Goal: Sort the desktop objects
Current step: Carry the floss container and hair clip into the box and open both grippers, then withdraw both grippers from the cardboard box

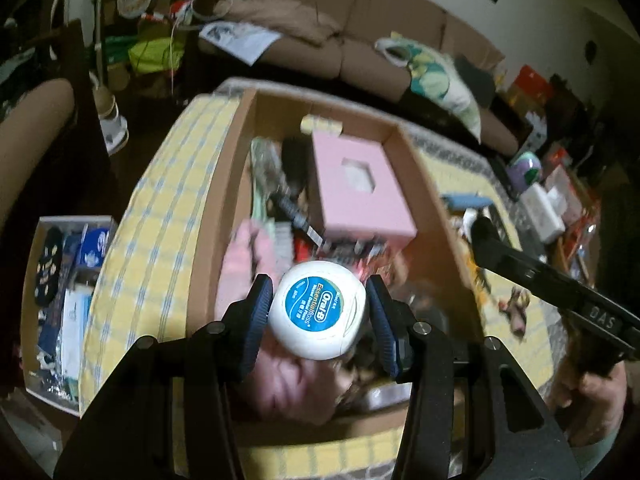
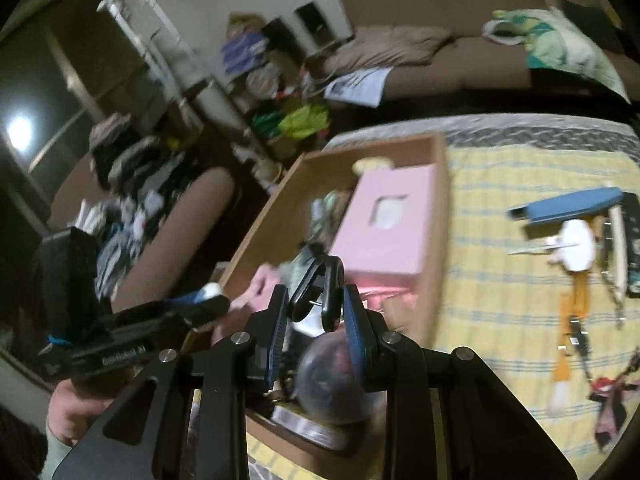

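My left gripper [image 1: 320,282] is shut on a white round Oral-B floss case [image 1: 318,312] with a blue label, pads pressing both its sides. It hangs over an open cardboard box [image 1: 224,184] crowded with things, among them a pink box [image 1: 356,188]. My right gripper [image 2: 316,292] is shut on a black clip [image 2: 330,292] shaped like a carabiner, above the same cardboard box [image 2: 438,208] and near its pink box [image 2: 388,224]. The left gripper's fingers [image 2: 208,306] show at the left in the right wrist view.
The box stands on a yellow checked cloth [image 2: 500,280]. Right of it lie a blue case [image 2: 572,204], a white round object [image 2: 576,250] and an orange strap [image 2: 572,320]. A clear dome [image 2: 332,376] sits in the box's near end. A brown sofa [image 1: 360,48] runs behind.
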Available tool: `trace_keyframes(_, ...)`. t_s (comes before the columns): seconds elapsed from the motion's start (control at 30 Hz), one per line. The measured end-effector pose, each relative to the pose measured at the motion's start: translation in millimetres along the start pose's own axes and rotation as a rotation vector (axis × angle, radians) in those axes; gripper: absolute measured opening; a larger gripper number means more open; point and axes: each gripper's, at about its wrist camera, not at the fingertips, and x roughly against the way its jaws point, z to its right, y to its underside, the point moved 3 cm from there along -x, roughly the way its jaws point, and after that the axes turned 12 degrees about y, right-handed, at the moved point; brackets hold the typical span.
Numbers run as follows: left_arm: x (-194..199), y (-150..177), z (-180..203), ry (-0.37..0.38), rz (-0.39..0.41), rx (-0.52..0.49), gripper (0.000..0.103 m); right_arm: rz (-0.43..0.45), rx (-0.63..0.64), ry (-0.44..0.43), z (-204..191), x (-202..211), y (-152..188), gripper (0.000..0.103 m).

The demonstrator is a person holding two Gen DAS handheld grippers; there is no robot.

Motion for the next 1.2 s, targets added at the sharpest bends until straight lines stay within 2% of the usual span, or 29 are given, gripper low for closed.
trace_keyframes(0.17,-0.9,11.5,-6.1,-0.044,-0.053,-0.058,0.045,-0.063,0.071,-0.01,-26.7,-30.8,18.1,0.028)
trace_keyframes(0.23,-16.7,22.2,-8.5,-0.045,-0.139,-0.074,0.045,-0.075,0.074,-0.013,-28.6,-37.7,21.5,0.028)
trace_keyframes(0.3,-31.4,36.5,-4.0,-0.091,-0.202,-0.153,0.046,-0.087,0.071,-0.018,-28.8,-41.9,24.1,0.028)
trace_keyframes(0.37,-37.3,44.9,5.1,-0.159,-0.218,-0.247,0.046,-0.097,0.07,-0.025,-30.3,-42.7,26.3,0.028)
trace_keyframes(0.47,-33.5,44.7,5.0,-0.135,-0.211,-0.232,0.048,-0.103,0.085,-0.027,-31.6,-39.7,28.0,0.028)
trace_keyframes(0.5,-28.4,42.1,3.4,-0.115,-0.205,-0.214,0.055,-0.103,0.09,-0.027,-31.5,-38.5,28.0,0.028)
trace_keyframes(0.57,-14.0,37.1,3.3,-0.05,-0.179,-0.177,0.062,-0.103,0.096,-0.034,-31.3,-35.5,28.7,0.028)
trace_keyframes(0.6,-2.2,33.6,0.9,-0.042,-0.149,-0.16,0.073,-0.104,0.101,-0.037,-32.0,-34.2,29.1,0.028)
trace_keyframes(0.63,8.0,31.8,-0.3,-0.032,-0.118,-0.149,0.075,-0.107,0.108,-0.04,-32.6,-33.1,29.9,0.028)
trace_keyframes(0.8,52.5,15.3,-19.7,0.035,0.039,0.005,0.075,-0.143,0.182,-0.074,-48.5,-34.2,40.7,0.028)
trace_keyframes(0.87,59.9,9.9,-27.4,0.061,0.075,0.046,0.075,-0.167,0.232,-0.073,-60.1,-39.6,50.4,0.028)
trace_keyframes(1.03,53.3,5.2,-36.5,0.046,0.056,0.054,0.075,-0.204,0.309,-0.008,-72.1,-55.9,68.1,0.028)
trace_keyframes(1.17,50.3,3.8,-33.3,0.057,0.054,0.052,0.075,-0.187,0.212,-0.075,-60.4,-43.1,56.7,0.038)
trace_keyframes(1.2,50.8,2.6,-31.2,0.064,0.057,0.049,0.075,-0.167,0.182,-0.09,-55.6,-35.6,51.2,0.043)
